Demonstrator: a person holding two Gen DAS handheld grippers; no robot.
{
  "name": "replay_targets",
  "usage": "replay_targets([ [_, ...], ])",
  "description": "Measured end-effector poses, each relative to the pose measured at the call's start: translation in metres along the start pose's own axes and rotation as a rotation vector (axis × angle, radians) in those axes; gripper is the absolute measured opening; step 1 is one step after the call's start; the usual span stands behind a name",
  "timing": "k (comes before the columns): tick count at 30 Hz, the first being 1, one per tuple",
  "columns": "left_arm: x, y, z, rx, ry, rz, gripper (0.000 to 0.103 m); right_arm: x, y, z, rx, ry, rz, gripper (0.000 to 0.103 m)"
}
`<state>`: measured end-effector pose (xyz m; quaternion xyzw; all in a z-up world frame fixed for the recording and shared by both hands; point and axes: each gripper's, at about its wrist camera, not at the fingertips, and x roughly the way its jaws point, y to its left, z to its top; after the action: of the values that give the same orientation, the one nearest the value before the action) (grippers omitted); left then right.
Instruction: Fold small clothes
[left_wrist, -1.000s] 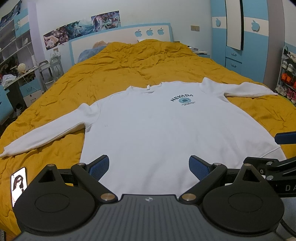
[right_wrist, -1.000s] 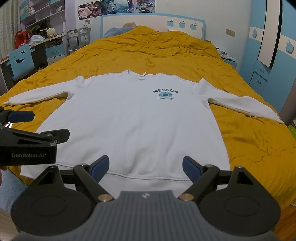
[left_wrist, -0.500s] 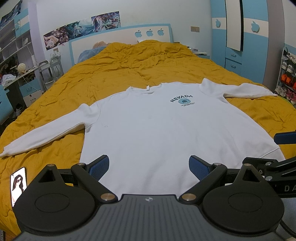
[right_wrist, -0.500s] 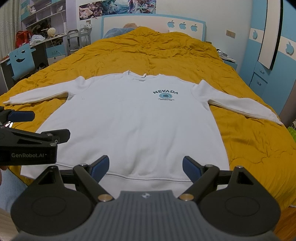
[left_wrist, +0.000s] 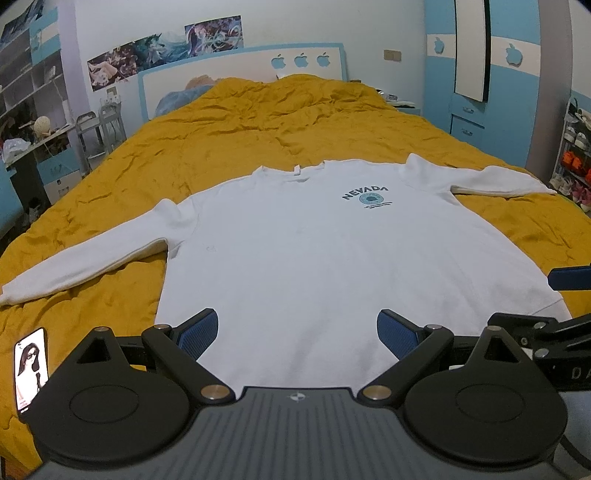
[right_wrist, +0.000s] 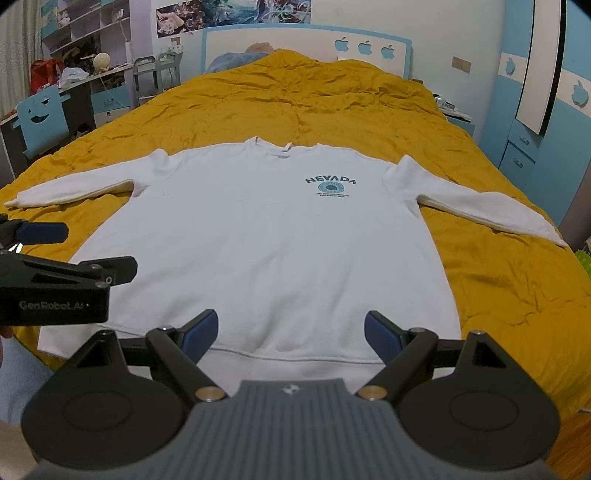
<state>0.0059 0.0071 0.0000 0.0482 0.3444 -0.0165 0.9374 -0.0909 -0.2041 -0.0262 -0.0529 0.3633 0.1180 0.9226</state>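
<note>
A white long-sleeved sweatshirt (left_wrist: 314, 251) with a blue NEVADA print lies flat, front up, on the yellow bed cover, both sleeves spread out; it also shows in the right wrist view (right_wrist: 266, 236). My left gripper (left_wrist: 297, 332) is open and empty, above the hem near the bed's near edge. My right gripper (right_wrist: 291, 334) is open and empty, above the hem to the right of the left one. Each gripper shows at the edge of the other's view.
The bed (left_wrist: 277, 122) has a yellow quilt and a white-and-blue headboard (left_wrist: 240, 62). A phone (left_wrist: 31, 365) lies on the quilt at the near left. A desk and shelves (right_wrist: 66, 85) stand left of the bed, blue wardrobes (left_wrist: 491, 85) right.
Almost nothing has changed. Both grippers stay open above the hem, with only a slight shift of view.
</note>
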Motion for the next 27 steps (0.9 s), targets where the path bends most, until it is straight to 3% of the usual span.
replay_targets([
  [8, 0.025, 0.032, 0.012, -0.087, 0.008, -0.014, 0.103, 0.021, -0.014, 0.019, 0.014, -0.094, -0.017, 0.082],
  [13, 0.040, 0.085, 0.020, -0.207, 0.019, 0.022, 0.103, 0.043, -0.031, 0.042, 0.040, -0.141, -0.032, 0.082],
  [20, 0.049, 0.197, 0.026, -0.420, -0.006, 0.174, 0.103, 0.071, -0.037, 0.074, 0.036, -0.171, -0.050, 0.082],
  [27, 0.058, 0.330, 0.004, -0.724, -0.045, 0.273, 0.103, 0.100, -0.039, 0.100, 0.038, -0.172, -0.045, 0.082],
])
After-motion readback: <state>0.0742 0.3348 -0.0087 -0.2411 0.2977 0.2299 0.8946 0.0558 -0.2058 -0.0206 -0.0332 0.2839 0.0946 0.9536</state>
